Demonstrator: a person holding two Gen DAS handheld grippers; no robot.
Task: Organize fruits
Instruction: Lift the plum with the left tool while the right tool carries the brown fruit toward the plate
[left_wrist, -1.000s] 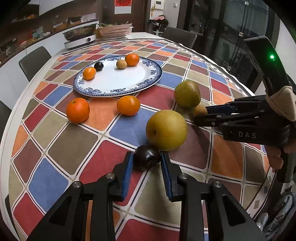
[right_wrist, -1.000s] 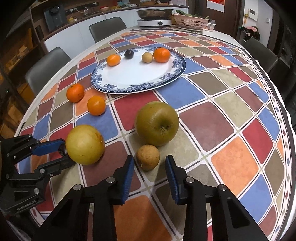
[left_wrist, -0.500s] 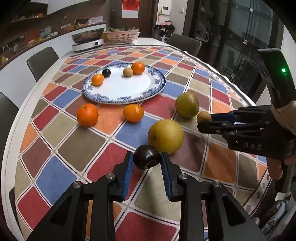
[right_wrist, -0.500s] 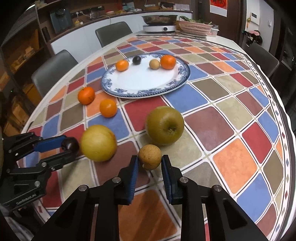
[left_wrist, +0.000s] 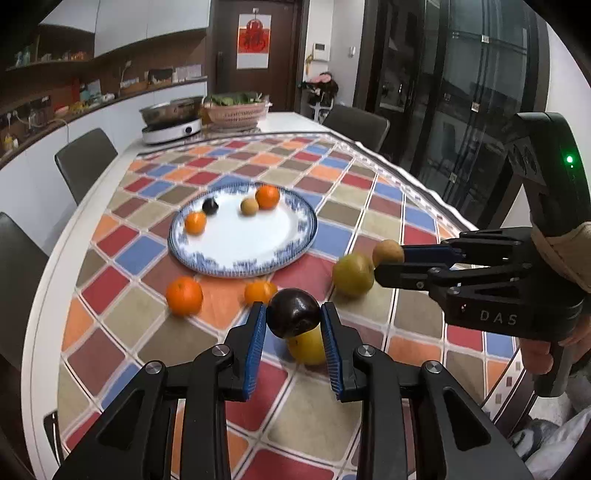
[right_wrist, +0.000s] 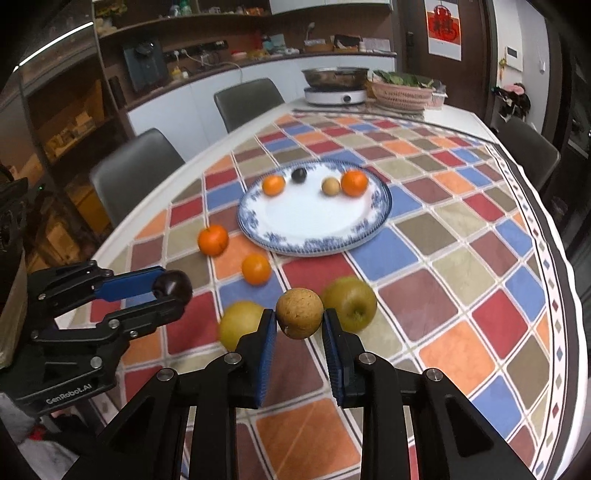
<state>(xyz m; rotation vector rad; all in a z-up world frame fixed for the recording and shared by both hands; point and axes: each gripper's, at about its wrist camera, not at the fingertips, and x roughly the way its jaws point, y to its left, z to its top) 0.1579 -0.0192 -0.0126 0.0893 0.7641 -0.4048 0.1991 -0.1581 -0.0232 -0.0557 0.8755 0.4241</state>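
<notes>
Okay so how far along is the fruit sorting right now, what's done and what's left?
Partway. Four small fruits already sit on the plate. In hand: the left gripper is shut on a dark plum, the right gripper on a small tan fruit, both off the tablecloth. Left on the table: two oranges, a yellow pear and a green pear.

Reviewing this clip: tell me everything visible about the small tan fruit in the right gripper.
The small tan fruit is round, matte and finely speckled, with a rough brownish skin and a tiny dark spot low on one side. It sits clamped between the blue-padded fingers of the right gripper, which is shut on it. It is held above the checkered tablecloth, in front of the green apple and touching no other fruit.
</notes>
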